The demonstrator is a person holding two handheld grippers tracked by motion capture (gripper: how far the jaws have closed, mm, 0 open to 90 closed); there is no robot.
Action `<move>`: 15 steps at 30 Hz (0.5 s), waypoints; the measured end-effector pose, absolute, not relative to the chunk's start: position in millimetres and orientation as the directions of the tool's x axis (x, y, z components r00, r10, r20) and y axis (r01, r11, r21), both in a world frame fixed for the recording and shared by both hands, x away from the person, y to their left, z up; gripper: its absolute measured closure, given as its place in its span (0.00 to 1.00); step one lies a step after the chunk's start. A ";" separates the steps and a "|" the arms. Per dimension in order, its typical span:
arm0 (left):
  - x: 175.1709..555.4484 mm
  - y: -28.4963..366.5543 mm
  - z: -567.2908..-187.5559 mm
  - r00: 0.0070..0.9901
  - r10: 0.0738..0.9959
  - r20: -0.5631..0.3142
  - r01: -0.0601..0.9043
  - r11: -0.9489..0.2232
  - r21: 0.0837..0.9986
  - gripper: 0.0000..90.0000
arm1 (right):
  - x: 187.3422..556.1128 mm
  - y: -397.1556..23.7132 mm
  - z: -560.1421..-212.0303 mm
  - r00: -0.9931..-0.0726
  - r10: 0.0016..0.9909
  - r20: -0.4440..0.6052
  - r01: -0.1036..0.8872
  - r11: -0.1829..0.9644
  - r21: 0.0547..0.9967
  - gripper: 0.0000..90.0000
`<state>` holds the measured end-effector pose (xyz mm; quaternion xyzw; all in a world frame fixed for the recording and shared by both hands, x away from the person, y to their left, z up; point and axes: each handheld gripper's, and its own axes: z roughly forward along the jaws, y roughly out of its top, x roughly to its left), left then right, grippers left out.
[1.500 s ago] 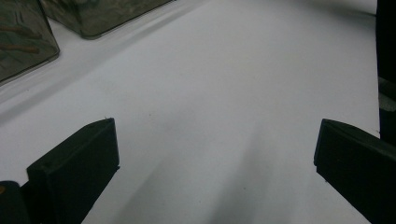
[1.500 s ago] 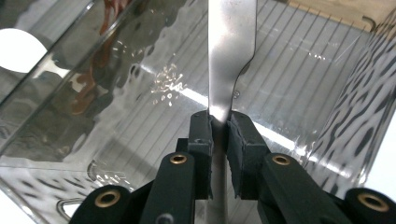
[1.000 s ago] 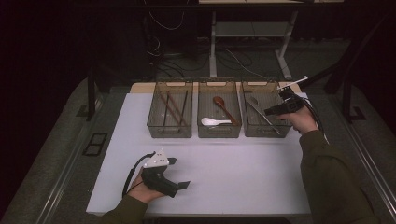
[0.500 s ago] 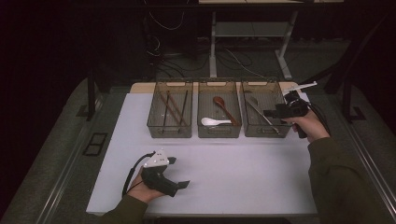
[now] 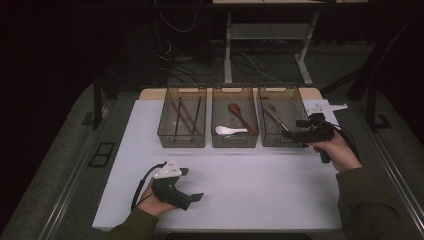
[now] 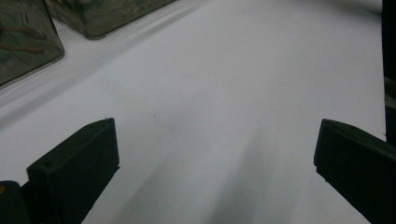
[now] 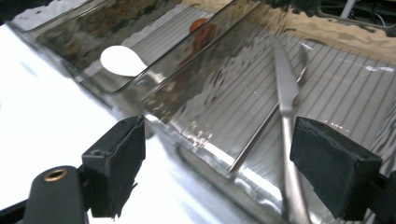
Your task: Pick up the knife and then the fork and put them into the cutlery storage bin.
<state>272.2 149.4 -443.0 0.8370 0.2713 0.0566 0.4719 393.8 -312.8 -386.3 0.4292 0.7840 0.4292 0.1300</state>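
Right hand-held gripper [image 5: 295, 134], jaws just spread and empty, has released the knife [image 7: 286, 100] in the right bin [image 5: 300, 107]; next, withdraw to the worktop [image 5: 250, 175].

Bins and utensils sitting away from the work

On the white tabletop [image 5: 240, 185], the left bin [image 5: 182, 122] is holding chopsticks [image 5: 181, 114], while the middle bin [image 5: 234, 122] is holding a brown wooden spoon [image 5: 239, 114] and a white spoon [image 5: 227, 131].

No readable text, labels, brands, numbers or signs anywhere: none on the trays [image 5: 234, 140], the utensils or the surface [image 5: 260, 185].
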 end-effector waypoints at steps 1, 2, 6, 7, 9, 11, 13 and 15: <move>272.2 149.4 -443.0 0.847 0.507 -0.162 0.401 -0.407 0.821 0.00 | 389.0 -312.4 -387.1 -0.603 0.782 0.161 0.555 0.266 0.788 0.20; 272.3 149.4 -443.0 0.846 0.507 -0.162 0.401 -0.407 0.820 0.00 | 386.1 -311.9 -387.8 -0.606 0.778 0.164 0.553 0.263 0.790 0.20; 272.8 149.1 -442.9 0.843 0.512 -0.166 0.406 -0.402 0.821 0.00 | 371.0 -308.8 -389.3 -0.632 0.756 0.169 0.538 0.272 0.798 0.20; 273.0 149.2 -442.9 0.842 0.513 -0.166 0.407 -0.402 0.820 0.00 | 367.1 -308.1 -389.2 -0.636 0.753 0.167 0.532 0.272 0.802 0.20; 273.2 149.4 -442.9 0.838 0.519 -0.170 0.412 -0.396 0.821 0.00 | 359.9 -306.8 -389.1 -0.648 0.741 0.177 0.526 0.268 0.807 0.20; 273.4 149.9 -442.7 0.838 0.519 -0.169 0.411 -0.396 0.821 0.00 | 353.1 -305.8 -389.9 -0.657 0.732 0.177 0.516 0.266 0.814 0.20; 273.5 150.3 -442.5 0.838 0.520 -0.167 0.409 -0.395 0.822 0.00 | 345.6 -304.9 -391.2 -0.666 0.724 0.181 0.508 0.261 0.821 0.20; 273.2 150.4 -442.0 0.838 0.520 -0.165 0.407 -0.396 0.823 0.00 | 339.5 -304.6 -393.1 -0.674 0.717 0.179 0.503 0.267 0.822 0.20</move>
